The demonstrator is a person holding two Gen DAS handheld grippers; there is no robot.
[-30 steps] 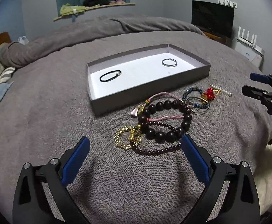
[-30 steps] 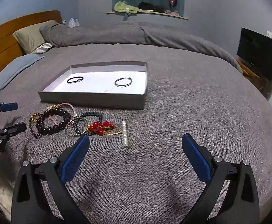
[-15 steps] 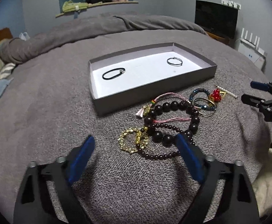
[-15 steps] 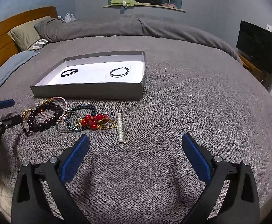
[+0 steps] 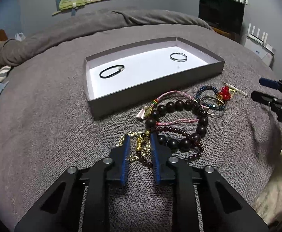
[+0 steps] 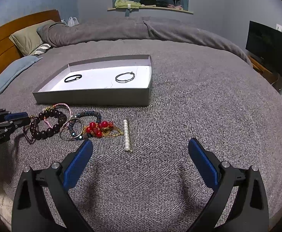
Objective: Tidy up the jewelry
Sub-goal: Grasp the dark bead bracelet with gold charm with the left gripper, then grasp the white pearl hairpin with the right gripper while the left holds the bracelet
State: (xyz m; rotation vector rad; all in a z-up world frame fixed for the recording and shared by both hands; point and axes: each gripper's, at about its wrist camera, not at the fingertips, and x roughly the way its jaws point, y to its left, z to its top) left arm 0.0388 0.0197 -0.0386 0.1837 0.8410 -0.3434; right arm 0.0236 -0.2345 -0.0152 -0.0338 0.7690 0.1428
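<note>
Left gripper (image 5: 140, 142) pads nearly together, pinching the gold chain bracelet (image 5: 141, 145) at the near edge of the jewelry pile on the grey blanket (image 5: 44, 125). Right gripper (image 6: 141, 154) spread wide, holding nothing. Tray (image 5: 156, 88) holds 2 bracelets.

Grey-blue walls (image 6: 218, 9) — wooden headboard (image 6: 3, 38), grey-blanketed bed (image 6: 198, 96), dark television (image 6: 266, 46), cluttered window shelf (image 6: 150, 8) — dim light.

Only partial white letters "DAS" show on the right claw (image 5: 264, 90).
</note>
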